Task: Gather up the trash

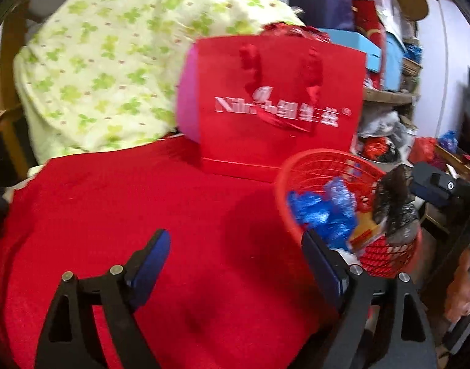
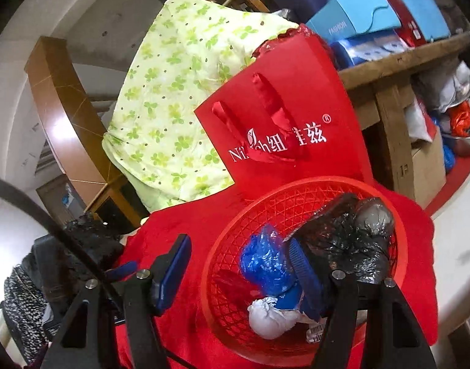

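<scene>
Red mesh basket (image 2: 302, 215) holds light, crumpled plastic trash; we judge it soft, best pinched at folds. Left hand-held gripper (image 1: 235, 264) and right hand-held gripper (image 2: 244, 270) both spread, empty.

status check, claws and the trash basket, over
Left claw open, empty, over red cloth. Right claw open at basket rim. Blue, black, white trash already in basket. Red gift bag stands behind it.

The basket (image 2: 299, 203) stands on the cloth (image 1: 142, 200). Inside it, the blue bag (image 2: 265, 261) lies at 9 o'clock, the dark bag (image 2: 351, 240) at 2 o'clock, the white wad (image 2: 268, 319) at 6 o'clock. The gift bag (image 2: 296, 101) stands behind, at 12 o'clock.
</scene>
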Available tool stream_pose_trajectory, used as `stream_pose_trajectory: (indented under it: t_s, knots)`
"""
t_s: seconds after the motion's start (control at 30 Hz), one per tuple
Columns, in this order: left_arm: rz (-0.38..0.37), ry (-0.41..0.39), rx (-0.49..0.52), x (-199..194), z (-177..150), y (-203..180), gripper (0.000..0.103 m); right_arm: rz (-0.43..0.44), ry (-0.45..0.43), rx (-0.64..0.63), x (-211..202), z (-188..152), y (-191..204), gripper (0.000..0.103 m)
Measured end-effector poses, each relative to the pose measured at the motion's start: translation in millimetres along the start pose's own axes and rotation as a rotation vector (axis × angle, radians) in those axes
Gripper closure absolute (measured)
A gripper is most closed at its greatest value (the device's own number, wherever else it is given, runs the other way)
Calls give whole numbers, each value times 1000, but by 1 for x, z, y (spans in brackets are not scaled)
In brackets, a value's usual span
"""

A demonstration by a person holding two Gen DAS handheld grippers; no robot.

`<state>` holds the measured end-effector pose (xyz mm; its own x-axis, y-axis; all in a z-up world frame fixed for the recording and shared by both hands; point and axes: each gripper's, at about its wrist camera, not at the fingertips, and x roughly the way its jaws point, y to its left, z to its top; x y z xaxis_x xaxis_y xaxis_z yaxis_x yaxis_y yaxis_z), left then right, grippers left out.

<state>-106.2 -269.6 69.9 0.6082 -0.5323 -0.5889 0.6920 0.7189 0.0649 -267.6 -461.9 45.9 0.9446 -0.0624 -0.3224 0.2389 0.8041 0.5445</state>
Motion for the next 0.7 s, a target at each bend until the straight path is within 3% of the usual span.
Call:
stream_pose_trajectory:
  t_s: [0.27,0.7]
  knots:
    - [22,-25,-37,-36,-10,17,13,-123,-15,-112,-19,-7,46,33]
    - [52,-91,30,-71,-6,2,8,-247,-28,-148,-58,-17,59,33]
